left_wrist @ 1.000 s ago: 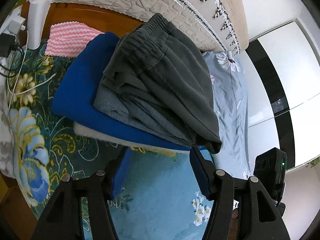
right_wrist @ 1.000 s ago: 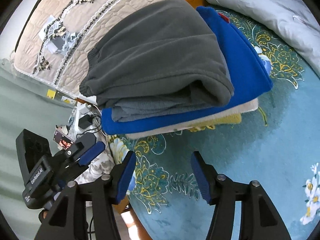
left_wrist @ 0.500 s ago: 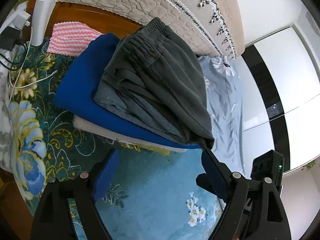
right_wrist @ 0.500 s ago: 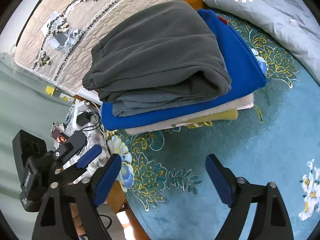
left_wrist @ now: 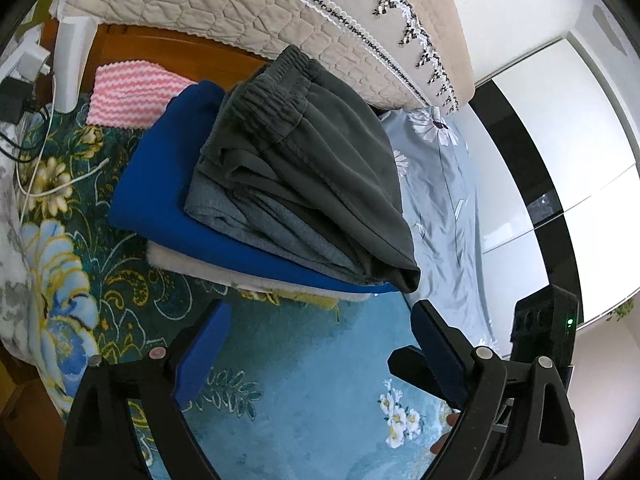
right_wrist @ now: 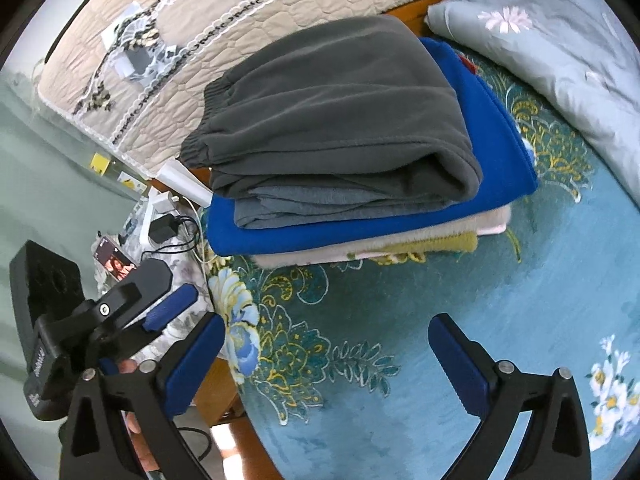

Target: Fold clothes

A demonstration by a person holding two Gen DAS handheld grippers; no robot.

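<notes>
A stack of folded clothes lies on the bed: dark grey trousers [left_wrist: 312, 176] on top, a blue garment [left_wrist: 160, 188] under them, then a cream layer [left_wrist: 188, 264] and a yellow one. The same stack shows in the right wrist view, with the grey trousers [right_wrist: 332, 120] over the blue garment [right_wrist: 496, 152]. My left gripper [left_wrist: 320, 320] is open and empty, just in front of the stack. My right gripper [right_wrist: 328, 332] is open and empty, a little back from the stack's near edge. The left gripper [right_wrist: 176, 308] also shows at the left of the right wrist view.
The bed carries a teal floral blanket [left_wrist: 312, 400]. A grey floral quilt [left_wrist: 444, 200] lies to the right. A pink-and-white cloth [left_wrist: 128, 96] lies behind the stack. A padded beige headboard [left_wrist: 248, 4] stands behind. Chargers, cables [right_wrist: 168, 228] and a phone sit at the bed's edge.
Both grippers have opened wider and drawn back slightly from the stack. The folded grey trousers stay on top of the stack.
</notes>
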